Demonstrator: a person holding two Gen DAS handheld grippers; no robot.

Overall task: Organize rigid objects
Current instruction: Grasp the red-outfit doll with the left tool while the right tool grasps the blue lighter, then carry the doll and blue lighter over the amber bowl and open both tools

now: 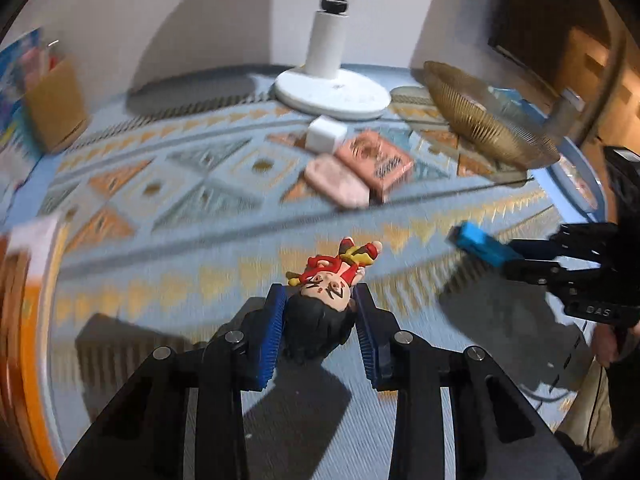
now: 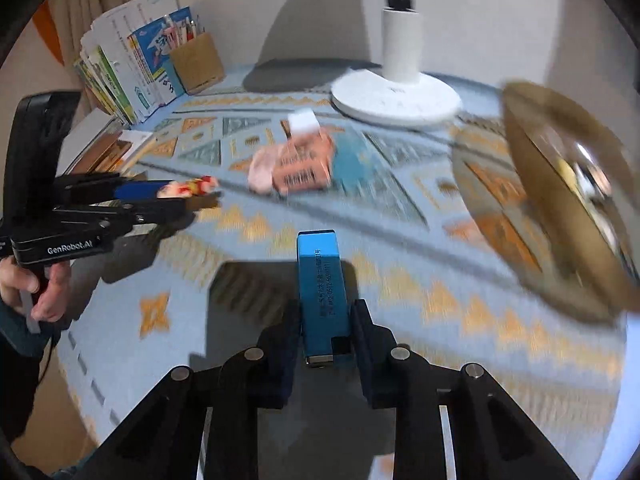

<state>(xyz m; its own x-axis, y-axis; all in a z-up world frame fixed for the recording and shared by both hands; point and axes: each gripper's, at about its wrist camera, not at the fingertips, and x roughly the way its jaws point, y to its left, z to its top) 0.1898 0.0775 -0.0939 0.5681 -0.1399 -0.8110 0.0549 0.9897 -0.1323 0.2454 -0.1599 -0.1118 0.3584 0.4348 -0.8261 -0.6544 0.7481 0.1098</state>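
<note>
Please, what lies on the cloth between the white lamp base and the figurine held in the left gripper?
In the left wrist view, a white cube, a pink box and a pale pink case lie between the lamp base and the figurine.

Motion blur smears the basket (image 2: 568,200) at right of the right wrist view; its contents can't be told. The books (image 1: 16,92) are blurred and cut off at upper left of the left view.
</note>
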